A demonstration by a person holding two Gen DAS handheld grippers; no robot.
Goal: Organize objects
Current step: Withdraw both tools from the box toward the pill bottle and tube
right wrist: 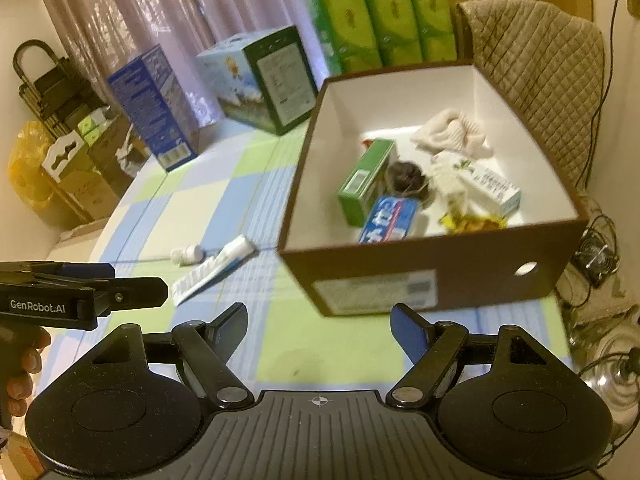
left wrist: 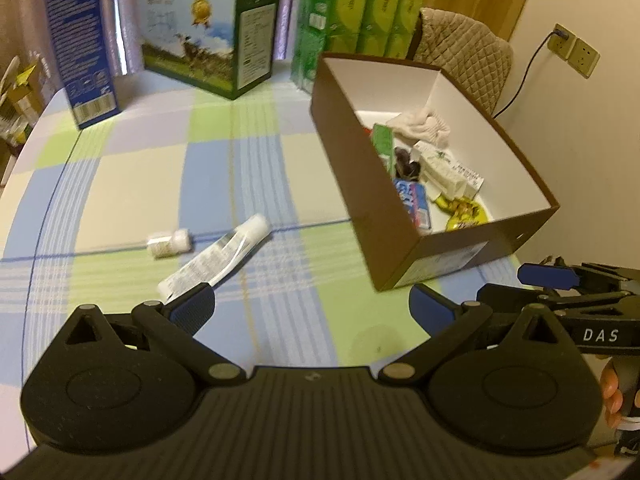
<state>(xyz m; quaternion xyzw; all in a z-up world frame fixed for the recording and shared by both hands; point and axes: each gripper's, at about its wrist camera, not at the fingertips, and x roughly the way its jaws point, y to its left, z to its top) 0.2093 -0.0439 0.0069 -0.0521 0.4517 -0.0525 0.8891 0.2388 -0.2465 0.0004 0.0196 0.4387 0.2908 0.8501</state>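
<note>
Both the left gripper (left wrist: pixel 312 308) and right gripper (right wrist: pixel 318 328) are held wide and empty. The tube (left wrist: pixel 216 258) and small bottle (left wrist: pixel 169 242) lie on the tablecloth (left wrist: pixel 132 184) beside the box (left wrist: pixel 360 192); the tube is best gripped across its middle.

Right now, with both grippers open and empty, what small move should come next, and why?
Probably ease the left gripper forward and left toward the white tube. The tube and the small white bottle are the only loose items lying on the checked tablecloth, while other items already sit inside the brown box. The tube lies just ahead of the left gripper's finger; the right gripper faces the box.
</note>
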